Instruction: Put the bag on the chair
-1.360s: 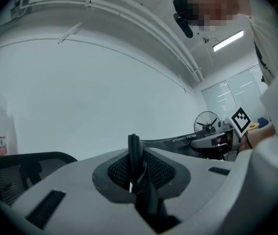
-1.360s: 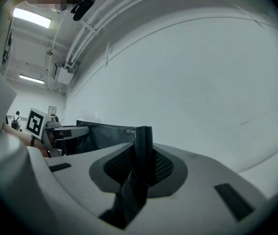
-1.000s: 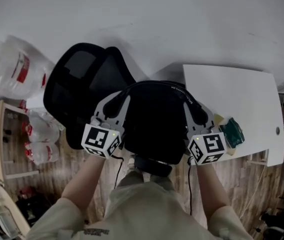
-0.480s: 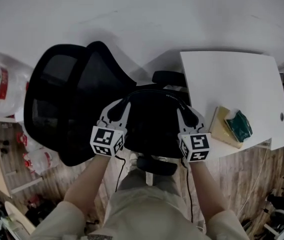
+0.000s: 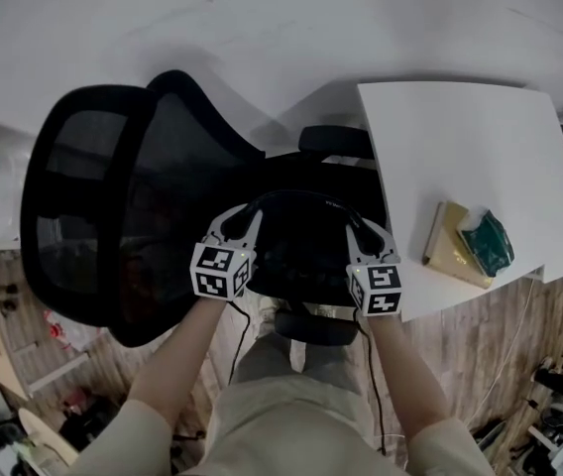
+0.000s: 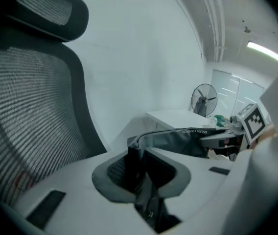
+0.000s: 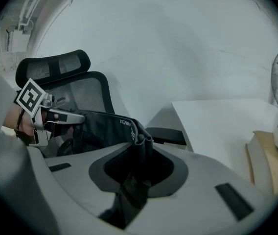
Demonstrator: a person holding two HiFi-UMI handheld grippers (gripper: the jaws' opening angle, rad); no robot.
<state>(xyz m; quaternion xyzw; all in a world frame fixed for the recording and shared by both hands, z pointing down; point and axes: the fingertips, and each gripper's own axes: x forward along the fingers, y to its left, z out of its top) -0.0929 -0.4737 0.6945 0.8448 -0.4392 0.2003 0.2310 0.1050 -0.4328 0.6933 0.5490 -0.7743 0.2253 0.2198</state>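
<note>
Black fabric bag [image 5: 301,251] hangs by its dark carry strap [image 6: 180,137] over the seat of a black mesh office chair [image 5: 113,196], in front of the backrest and between the armrests. From the head view I cannot tell whether its base rests on the seat yet.

The left gripper [image 5: 239,218] pinches one end of the strap and the right gripper [image 5: 364,234] pinches the other. On both, the jaws are starting to ease apart with the strap still between them. A white surface [image 5: 460,157] stands just beside the chair on the right.

This looks like the set-down step, nearly done. The next move likely calls for letting the bag's weight settle fully on the seat and spreading both jaws enough to free the strap. Each gripper should then draw back without snagging the strap or tipping the bag off the front edge.
</note>
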